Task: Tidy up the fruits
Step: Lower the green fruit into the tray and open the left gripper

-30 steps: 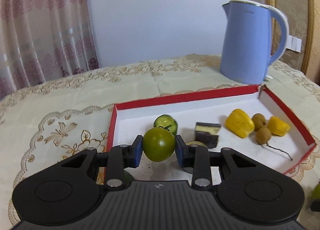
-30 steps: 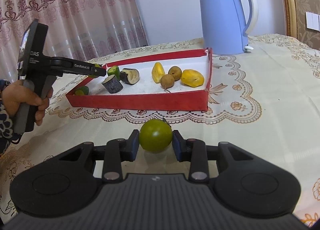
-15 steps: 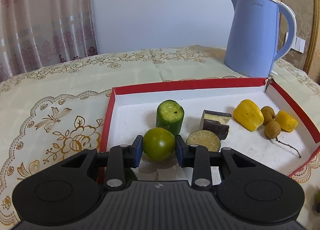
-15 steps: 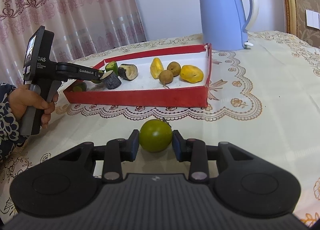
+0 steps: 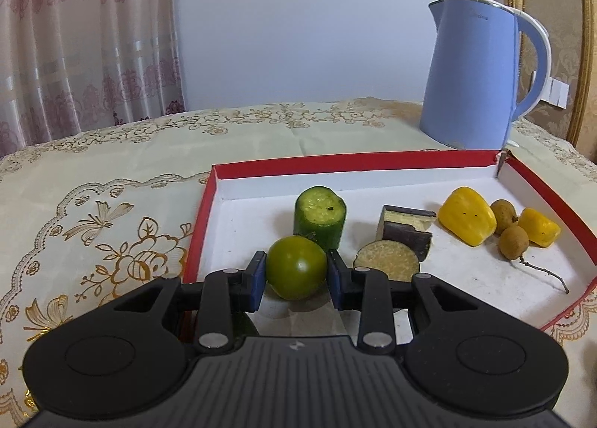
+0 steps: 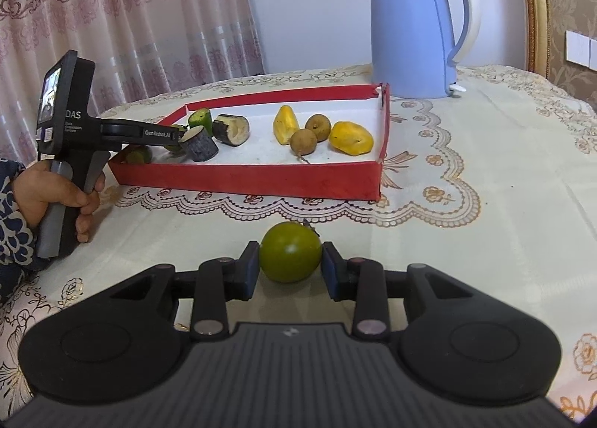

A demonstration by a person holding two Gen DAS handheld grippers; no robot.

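My left gripper (image 5: 296,279) is shut on a green tomato (image 5: 296,267), held low over the near left part of the red tray (image 5: 354,161). In the tray lie a cucumber piece (image 5: 320,217), two eggplant pieces (image 5: 405,228), two yellow pepper pieces (image 5: 466,221) and two brown longans (image 5: 513,241). My right gripper (image 6: 290,267) is shut on a second green tomato (image 6: 290,257) that rests on the tablecloth in front of the tray (image 6: 261,178). The left gripper (image 6: 164,135) also shows in the right wrist view, reaching into the tray's left end.
A blue electric kettle (image 5: 481,74) stands behind the tray's far right corner; it also shows in the right wrist view (image 6: 414,29). A cream embroidered tablecloth (image 5: 93,204) covers the table. Another green fruit (image 6: 138,156) lies in the tray's near left corner. Curtains hang behind.
My left gripper has come down and forward into the tray with its tomato, from above the tray floor to just over it. The right gripper and its tomato have stayed put.
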